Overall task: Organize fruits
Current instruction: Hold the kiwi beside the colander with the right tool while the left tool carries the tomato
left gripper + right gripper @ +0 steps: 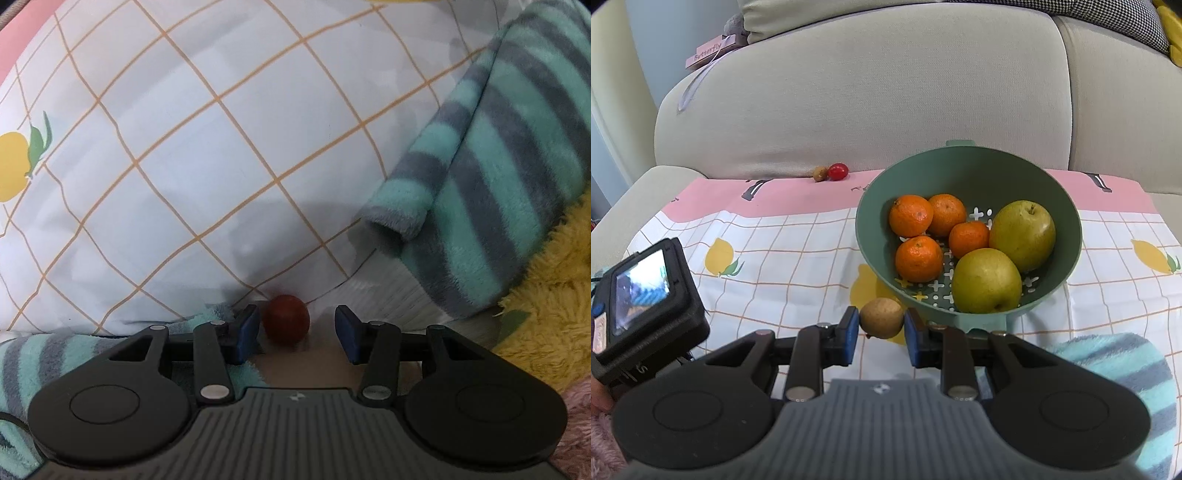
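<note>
Small brown longan (881, 317) sits between the right claw (880, 329) pads, just in front of the green colander bowl (871, 236). Jaws hug it w/ thin gaps, so can't tell if it's clenched yet; probably bound for the bowl w/ the tangerines (911, 215) & pears (986, 280). Left claw (294, 332) hangs released, dark red cherry tomato (287, 319) next to its left pad, by the checked cloth (221, 155) & striped blanket (491, 177). Two more small fruits wait at the sofa back (849, 92).

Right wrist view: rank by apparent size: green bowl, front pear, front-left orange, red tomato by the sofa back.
1. green bowl
2. front pear
3. front-left orange
4. red tomato, though it lies farthest from the camera, so looks smaller than it is.
</note>
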Available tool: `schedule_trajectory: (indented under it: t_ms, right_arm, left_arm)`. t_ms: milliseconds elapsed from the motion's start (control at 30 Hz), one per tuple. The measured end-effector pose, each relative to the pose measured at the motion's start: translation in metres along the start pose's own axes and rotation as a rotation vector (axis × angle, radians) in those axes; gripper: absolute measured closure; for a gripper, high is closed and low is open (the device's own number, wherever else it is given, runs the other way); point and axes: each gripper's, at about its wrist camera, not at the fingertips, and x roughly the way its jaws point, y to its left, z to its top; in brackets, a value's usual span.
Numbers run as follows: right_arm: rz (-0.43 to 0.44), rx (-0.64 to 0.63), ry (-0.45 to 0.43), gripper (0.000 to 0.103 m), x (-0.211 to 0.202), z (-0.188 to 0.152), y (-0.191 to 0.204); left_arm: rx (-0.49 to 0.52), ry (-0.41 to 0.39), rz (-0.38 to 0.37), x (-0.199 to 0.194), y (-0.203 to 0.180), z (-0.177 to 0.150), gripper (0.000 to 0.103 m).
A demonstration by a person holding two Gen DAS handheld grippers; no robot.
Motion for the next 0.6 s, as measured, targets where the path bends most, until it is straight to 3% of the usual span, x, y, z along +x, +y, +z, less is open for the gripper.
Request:
schedule_trajectory:
  t_ms: [167,300,400,600]
  right_arm:
    - [0.001,-0.001,0.003,0.080,0.001,0.000,0.000]
    - [0.002,-0.001,0.003,0.080,0.002,0.000,-0.001]
    - [0.002,-0.003,0.003,0.080,0.002,0.000,-0.001]
    - [0.002,-0.002,-0.004,0.080,0.002,-0.001,-0.001]
  left_arm:
    - [0.009,0.016,0.007,0.015,-0.002,0.002,0.052]
    - [-0.004,0.018,0.011,0.021,-0.003,0.005,0.066]
    - [-0.002,0.010,0.028,0.019,0.000,0.001,0.071]
    - [-0.019,-0.036,0.014,0.003,0.007,-0.008,0.072]
